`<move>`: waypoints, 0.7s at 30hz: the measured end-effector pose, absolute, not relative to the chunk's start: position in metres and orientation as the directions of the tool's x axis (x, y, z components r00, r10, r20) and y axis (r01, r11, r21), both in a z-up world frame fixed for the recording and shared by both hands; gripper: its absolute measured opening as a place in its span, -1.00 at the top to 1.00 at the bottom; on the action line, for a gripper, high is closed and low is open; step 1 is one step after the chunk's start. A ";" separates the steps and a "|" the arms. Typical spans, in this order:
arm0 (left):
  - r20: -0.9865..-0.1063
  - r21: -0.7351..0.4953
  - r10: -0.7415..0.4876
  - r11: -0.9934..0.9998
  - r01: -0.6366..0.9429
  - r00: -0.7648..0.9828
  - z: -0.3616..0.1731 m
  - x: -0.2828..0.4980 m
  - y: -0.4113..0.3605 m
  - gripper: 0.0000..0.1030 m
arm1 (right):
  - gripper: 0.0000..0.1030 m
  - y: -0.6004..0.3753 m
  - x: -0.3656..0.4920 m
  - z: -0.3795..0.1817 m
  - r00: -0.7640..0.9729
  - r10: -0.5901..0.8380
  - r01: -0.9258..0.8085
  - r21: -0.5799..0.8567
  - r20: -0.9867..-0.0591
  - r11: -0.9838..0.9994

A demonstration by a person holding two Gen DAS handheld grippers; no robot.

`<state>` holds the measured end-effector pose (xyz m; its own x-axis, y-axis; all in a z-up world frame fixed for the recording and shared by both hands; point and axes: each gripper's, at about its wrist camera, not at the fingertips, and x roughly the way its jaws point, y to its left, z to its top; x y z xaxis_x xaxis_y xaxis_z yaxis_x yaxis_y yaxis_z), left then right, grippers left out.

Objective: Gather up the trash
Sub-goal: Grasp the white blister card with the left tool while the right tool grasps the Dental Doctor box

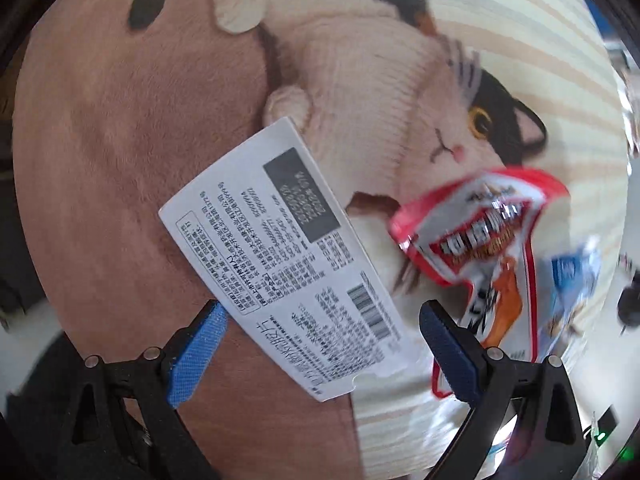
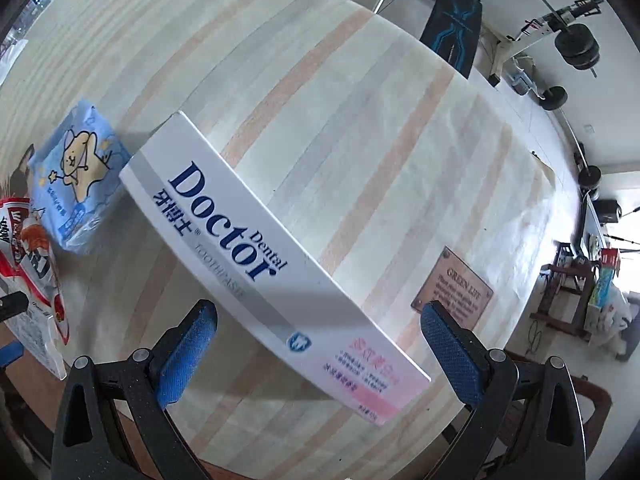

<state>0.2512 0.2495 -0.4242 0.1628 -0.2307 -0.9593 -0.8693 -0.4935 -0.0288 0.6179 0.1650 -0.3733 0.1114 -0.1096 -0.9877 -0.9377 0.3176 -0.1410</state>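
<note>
A home, by the look of it, with a room doubling as a gym: a striped tablecloth [image 2: 360,128] and a cat-print cushion [image 1: 360,92] here, a weight bench [image 2: 456,28] and barbell plates [image 2: 578,46] on the pale floor behind.

One white toothpaste box [image 2: 264,264] lies on the striped surface; one red-and-white snack wrapper [image 2: 32,280] and one blue cartoon packet [image 2: 78,176] lie beside it; one white printed card or box [image 1: 280,256] rests on one cat-patterned cloth [image 1: 360,80]; one brown plaque [image 2: 454,290]; several dumbbell weights [image 2: 578,46] behind.
</note>
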 end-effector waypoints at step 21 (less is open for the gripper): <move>-0.976 0.113 -0.112 0.476 -0.872 -0.187 -0.412 0.259 0.130 -0.65 | -0.21 0.027 0.564 -0.383 -0.288 -0.078 -0.830 0.208 -0.954 0.518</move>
